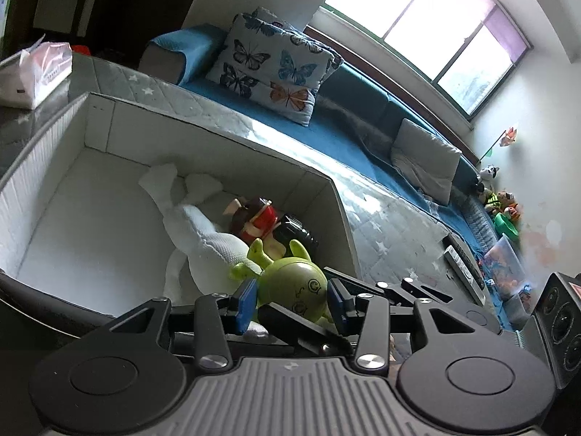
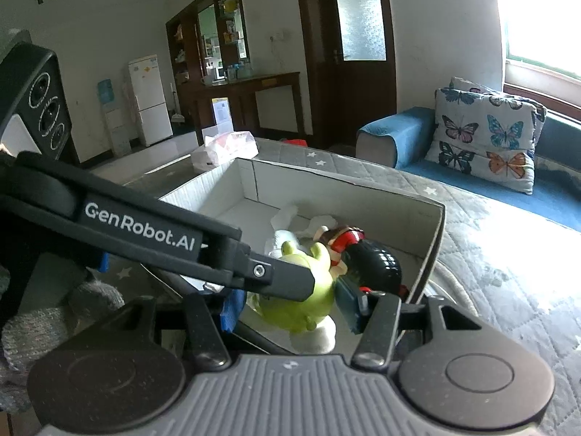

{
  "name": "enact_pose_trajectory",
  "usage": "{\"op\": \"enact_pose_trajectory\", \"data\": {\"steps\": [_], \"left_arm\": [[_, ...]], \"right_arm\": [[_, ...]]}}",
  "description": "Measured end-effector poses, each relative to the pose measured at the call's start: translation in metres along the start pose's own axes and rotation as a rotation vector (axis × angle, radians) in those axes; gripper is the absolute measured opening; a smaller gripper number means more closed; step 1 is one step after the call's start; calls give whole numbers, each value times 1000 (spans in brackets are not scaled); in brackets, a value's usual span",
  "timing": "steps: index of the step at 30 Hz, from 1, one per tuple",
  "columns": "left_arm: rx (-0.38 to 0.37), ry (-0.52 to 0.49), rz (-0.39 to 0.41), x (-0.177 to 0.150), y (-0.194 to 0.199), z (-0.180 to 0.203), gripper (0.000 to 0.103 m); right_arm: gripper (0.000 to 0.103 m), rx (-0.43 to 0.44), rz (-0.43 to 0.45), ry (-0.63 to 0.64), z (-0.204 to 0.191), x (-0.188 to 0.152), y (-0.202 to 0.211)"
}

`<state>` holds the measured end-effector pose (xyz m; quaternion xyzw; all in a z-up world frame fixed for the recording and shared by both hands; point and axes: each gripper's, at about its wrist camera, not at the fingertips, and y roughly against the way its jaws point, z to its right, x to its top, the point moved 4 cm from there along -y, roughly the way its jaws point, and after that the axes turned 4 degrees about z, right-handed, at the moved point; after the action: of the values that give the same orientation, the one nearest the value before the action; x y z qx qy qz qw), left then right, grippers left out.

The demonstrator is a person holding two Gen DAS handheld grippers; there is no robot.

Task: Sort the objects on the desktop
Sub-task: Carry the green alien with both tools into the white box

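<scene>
A green frog-like toy (image 1: 290,283) sits between the blue pads of my left gripper (image 1: 292,301), which is shut on it over the white cardboard box (image 1: 109,123). In the box lie a white plush toy (image 1: 203,232), a red-and-brown figure (image 1: 259,219) and a black object (image 1: 296,232). In the right wrist view the green toy (image 2: 301,301) lies between my right gripper's (image 2: 290,309) blue pads too, with the left gripper's black arm (image 2: 163,239) crossing in front. The right jaws stand apart around the toy; contact is not clear.
The box (image 2: 432,239) stands on a grey quilted table cover (image 2: 490,254). A tissue pack (image 1: 36,69) lies at the far left. A blue sofa with a butterfly cushion (image 1: 276,69) runs behind. Remote controls (image 1: 464,265) lie at the right.
</scene>
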<state>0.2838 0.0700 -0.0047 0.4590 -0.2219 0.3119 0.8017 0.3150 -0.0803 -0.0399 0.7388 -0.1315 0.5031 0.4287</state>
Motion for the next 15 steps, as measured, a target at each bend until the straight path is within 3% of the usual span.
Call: {"op": "enact_pose_trajectory", "data": {"steps": [15], "left_arm": [[12,-39,-26,-9,-7,14,46]], "right_arm": [[56,-22,0,-19,8,-10,11]]}}
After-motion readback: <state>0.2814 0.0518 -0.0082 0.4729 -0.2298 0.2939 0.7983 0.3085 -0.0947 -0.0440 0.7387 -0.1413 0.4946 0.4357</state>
